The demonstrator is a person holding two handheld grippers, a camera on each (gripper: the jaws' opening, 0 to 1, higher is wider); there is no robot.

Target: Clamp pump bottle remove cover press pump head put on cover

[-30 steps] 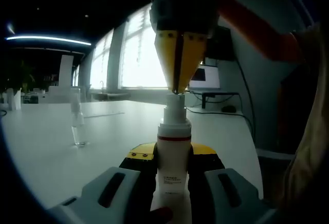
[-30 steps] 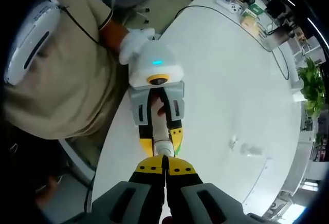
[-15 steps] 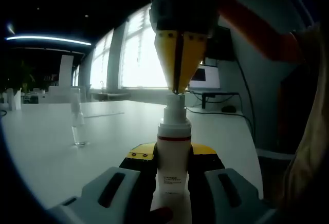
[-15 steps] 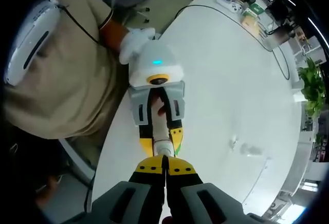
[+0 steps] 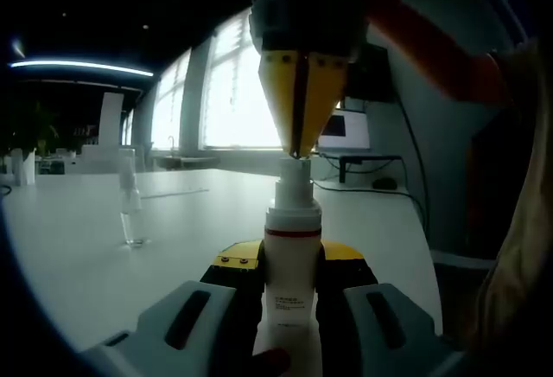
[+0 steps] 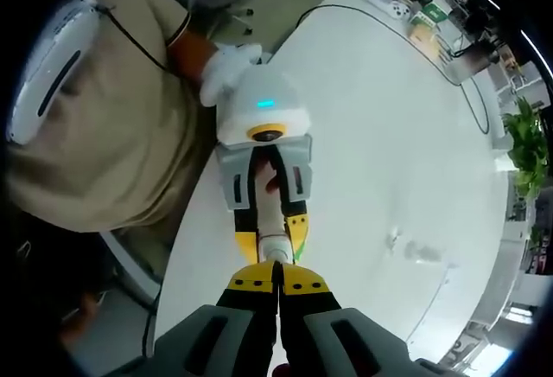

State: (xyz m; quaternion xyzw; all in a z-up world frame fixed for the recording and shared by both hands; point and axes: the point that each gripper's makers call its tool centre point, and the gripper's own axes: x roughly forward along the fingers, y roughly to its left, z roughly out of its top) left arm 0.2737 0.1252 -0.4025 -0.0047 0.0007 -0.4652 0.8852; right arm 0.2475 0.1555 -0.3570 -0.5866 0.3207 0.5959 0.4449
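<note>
Over the white surface (image 5: 86,247), the white pump bottle (image 5: 292,265), its label print unreadable, is pinched by the left tool (image 5: 289,286), while its pump head (image 5: 295,169) is met by the pressed-together right tool (image 5: 298,148).

The pump bottle (image 5: 292,265) stands upright, white with a thin red band below its neck, uncovered, the pump head (image 5: 295,166) at its top. The clear cover (image 5: 130,208) stands upright on the table (image 5: 78,256), well apart.

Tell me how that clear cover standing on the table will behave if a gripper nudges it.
The clear cover stands tall and narrow on the white table, so it would probably tip easily. It looks thin and hollow, likely light, and once down may roll.
</note>
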